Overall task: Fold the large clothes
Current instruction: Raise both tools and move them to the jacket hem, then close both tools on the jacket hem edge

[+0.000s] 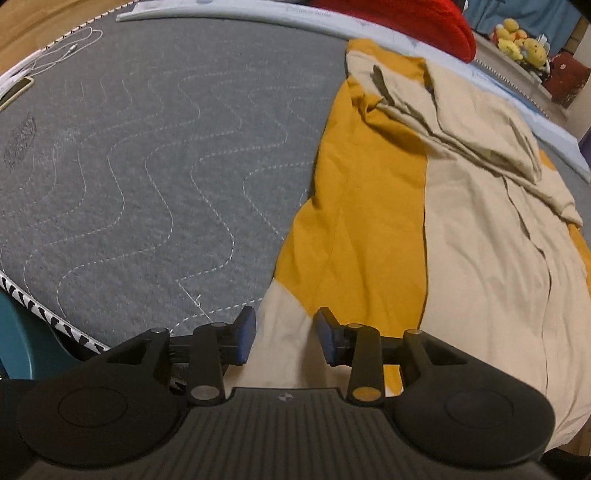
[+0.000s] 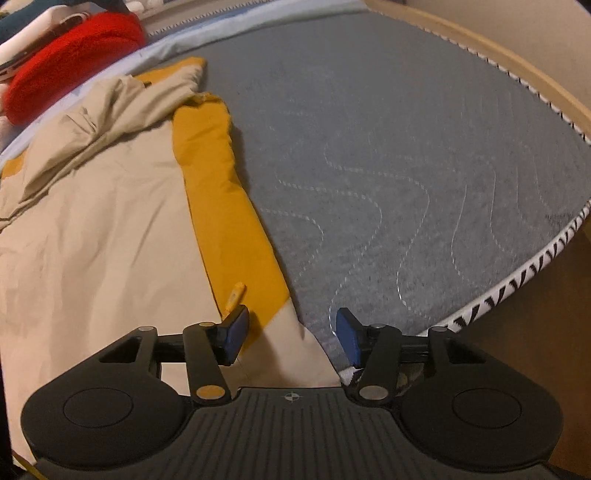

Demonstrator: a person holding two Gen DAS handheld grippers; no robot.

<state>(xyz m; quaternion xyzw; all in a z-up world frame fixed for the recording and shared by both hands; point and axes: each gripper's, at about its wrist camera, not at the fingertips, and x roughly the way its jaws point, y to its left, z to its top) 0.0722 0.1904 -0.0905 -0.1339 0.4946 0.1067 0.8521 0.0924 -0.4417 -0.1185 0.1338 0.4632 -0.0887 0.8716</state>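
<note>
A large beige and mustard-yellow garment (image 1: 424,206) lies spread lengthwise on a grey quilted mattress (image 1: 147,166). A beige sleeve is folded over its far part. My left gripper (image 1: 284,338) is open, its blue pads straddling the garment's near left beige corner. In the right wrist view the same garment (image 2: 110,206) fills the left side. My right gripper (image 2: 291,338) is open over the garment's near right beige corner, beside a small yellow zipper pull (image 2: 234,293). Neither gripper holds cloth.
A red cushion (image 1: 417,22) and yellow plush toys (image 1: 521,42) sit beyond the mattress's far edge. A white cable (image 1: 66,51) and a phone (image 1: 14,92) lie at the far left. The mattress's striped piping edge (image 2: 517,280) runs close at the right.
</note>
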